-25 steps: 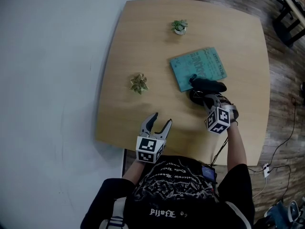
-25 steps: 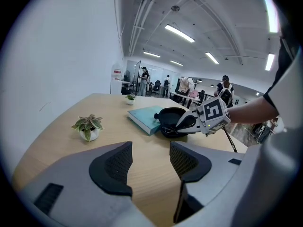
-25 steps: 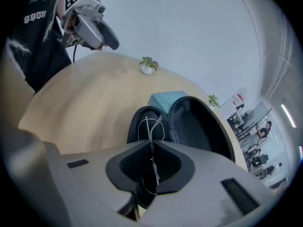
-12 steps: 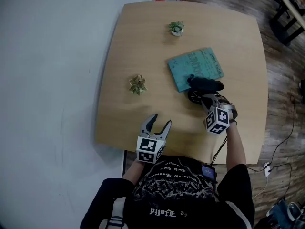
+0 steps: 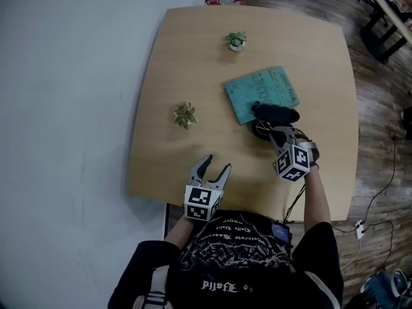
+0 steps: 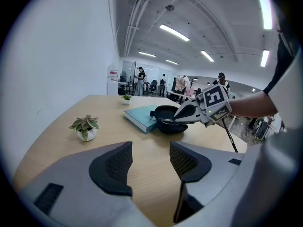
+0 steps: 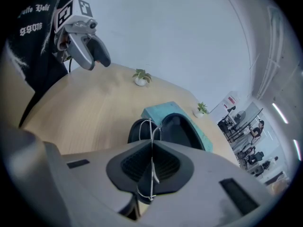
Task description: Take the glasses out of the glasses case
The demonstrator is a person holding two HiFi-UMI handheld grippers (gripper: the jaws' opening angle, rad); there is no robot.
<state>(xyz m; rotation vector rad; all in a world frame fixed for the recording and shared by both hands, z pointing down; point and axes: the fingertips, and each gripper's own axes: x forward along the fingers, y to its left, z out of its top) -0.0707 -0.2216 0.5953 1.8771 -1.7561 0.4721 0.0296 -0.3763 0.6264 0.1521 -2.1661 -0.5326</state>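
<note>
An open black glasses case (image 5: 275, 114) lies on the wooden table (image 5: 193, 56), its far side resting on a teal book (image 5: 261, 90). My right gripper (image 5: 277, 136) hangs just above the case's near half. It is shut on the thin wire glasses (image 7: 150, 126), and its jaws have just been closing tighter on them. The wire frame runs between the pads and sticks out over the case (image 7: 179, 129). In the left gripper view the right gripper (image 6: 182, 115) shows at the case (image 6: 166, 123). My left gripper (image 5: 213, 167) is open and empty near the table's front edge.
Two small potted plants stand on the table, one at mid-left (image 5: 185, 114) and one at the far side (image 5: 235, 40). The book (image 6: 142, 117) lies beyond the case. White floor shows on the left, wood floor with cables on the right.
My right gripper has risen slightly over the case with the glasses in its jaws. The left gripper has stayed where it was.
</note>
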